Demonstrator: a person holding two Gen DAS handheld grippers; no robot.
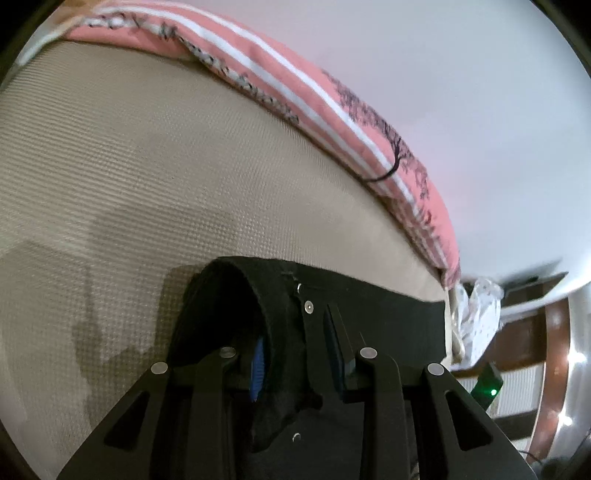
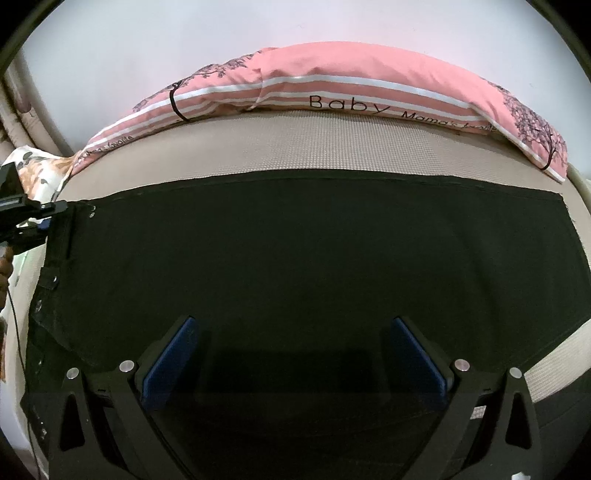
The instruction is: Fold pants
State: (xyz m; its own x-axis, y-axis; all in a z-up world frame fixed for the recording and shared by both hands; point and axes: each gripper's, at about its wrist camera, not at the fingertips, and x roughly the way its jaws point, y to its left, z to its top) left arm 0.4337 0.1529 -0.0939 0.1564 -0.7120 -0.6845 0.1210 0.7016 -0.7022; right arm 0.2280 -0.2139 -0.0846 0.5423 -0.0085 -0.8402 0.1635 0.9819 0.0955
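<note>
- Black pants (image 2: 314,258) lie flat on the beige textured mattress (image 2: 332,147). In right wrist view they spread wide across the frame, long axis left-right.
- Waistband end w/ metal snaps sits at the left side of right wrist view, hem end at the right. Far edge runs roughly parallel to the pink pillow.
- Left gripper (image 1: 295,354): fingers closed down to a narrow gap, pinching a bunched fold of the waistband. Blue pad (image 1: 257,369) on the left finger is partly buried in the cloth. Snap button (image 1: 307,307) sits just beyond the tips.
- Cloth rises in a hump over the left finger, so we see that corner lifted off the mattress. The rest of the waistband edge runs off to the right in left wrist view, lying flat.
- Right gripper (image 2: 295,354): fingers spread wide, nothing btwn them. Both blue pads (image 2: 173,358) exposed. It sits over the mid part of the pants; we can't tell if the tips touch the cloth.
- Left gripper also shows at the far left edge of right wrist view, at the waistband corner, well apart from the right one.
- Pink striped pillow (image 2: 351,81) w/ "Baby" lettering and tree print lies along the far mattress edge, against a white wall (image 2: 295,26). Apart from the pants, a beige strip btwn them.
- Floral cloth (image 2: 33,166) at far left of right wrist view.
</note>
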